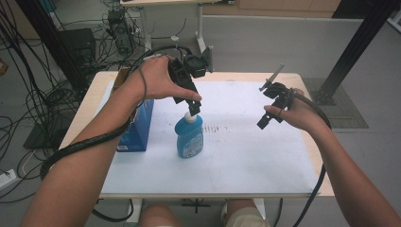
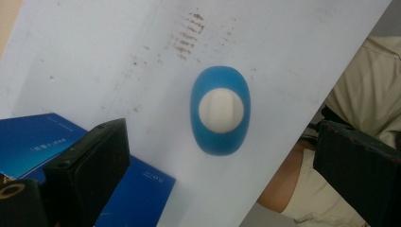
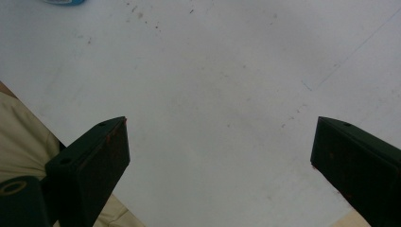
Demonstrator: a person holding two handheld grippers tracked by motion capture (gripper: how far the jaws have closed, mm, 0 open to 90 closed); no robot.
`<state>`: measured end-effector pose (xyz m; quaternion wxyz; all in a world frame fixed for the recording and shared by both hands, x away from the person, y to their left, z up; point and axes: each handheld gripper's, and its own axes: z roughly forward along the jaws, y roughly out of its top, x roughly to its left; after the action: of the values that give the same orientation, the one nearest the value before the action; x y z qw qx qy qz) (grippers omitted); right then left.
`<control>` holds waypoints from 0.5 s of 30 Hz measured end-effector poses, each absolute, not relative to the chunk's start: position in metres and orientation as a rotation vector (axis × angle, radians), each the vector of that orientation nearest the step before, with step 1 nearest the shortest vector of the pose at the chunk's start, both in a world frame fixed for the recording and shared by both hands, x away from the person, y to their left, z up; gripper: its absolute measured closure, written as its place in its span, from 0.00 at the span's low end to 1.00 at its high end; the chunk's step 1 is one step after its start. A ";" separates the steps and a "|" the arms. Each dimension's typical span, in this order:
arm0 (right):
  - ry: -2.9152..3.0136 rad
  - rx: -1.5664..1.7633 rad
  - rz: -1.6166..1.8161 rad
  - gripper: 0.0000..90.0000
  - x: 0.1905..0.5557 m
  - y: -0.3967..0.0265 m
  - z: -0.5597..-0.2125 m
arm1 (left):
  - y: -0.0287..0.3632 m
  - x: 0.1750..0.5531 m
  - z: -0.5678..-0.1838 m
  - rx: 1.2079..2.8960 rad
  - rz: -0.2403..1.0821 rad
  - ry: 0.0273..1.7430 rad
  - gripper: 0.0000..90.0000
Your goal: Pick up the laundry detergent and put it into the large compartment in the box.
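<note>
— Fingers (image 2: pixel 90 165) of our left gripper (image 1: pixel 190 105) stand wide apart, holding nothing, poised straight above the blue bottle (image 1: pixel 189 137) and its white cap (image 2: pixel 221 111).

— Likely so we can drop onto the cap; the bottle stands upright mid-sheet, below and between the jaws, untouched. Blue box (image 1: pixel 137 127) sits just beside it. Our right gripper (image 1: pixel 269 113) hovers well apart, equally wide, empty.

A bottle (image 1: pixel 189 137) stands upright on the sheet (image 1: pixel 246 151) that covers the table (image 1: pixel 90 101), left of the sheet's middle. A box (image 1: pixel 138 125) stands just left of the bottle, at the sheet's left edge. The left gripper (image 1: pixel 189 105) hangs directly above the bottle's cap (image 2: pixel 221 110); the right gripper (image 1: pixel 268 116) hovers over bare sheet, well to the right.
</note>
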<state>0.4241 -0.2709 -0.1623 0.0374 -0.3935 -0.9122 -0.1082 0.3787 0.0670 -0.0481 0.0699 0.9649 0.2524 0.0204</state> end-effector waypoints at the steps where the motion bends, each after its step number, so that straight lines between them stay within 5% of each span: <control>1: -2.801 -1.205 -0.327 0.06 0.424 -0.271 -0.162 | 0.067 0.379 -0.049 2.905 0.060 0.753 0.06; 15: -2.803 -1.213 -0.328 0.06 0.423 -0.271 -0.162 | 0.067 0.387 -0.060 2.911 0.038 0.760 0.06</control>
<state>0.4233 -0.2713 -0.1616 0.0348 -0.3947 -0.9119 -0.1067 0.3869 0.0670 -0.0596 0.0666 0.9653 0.2520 0.0125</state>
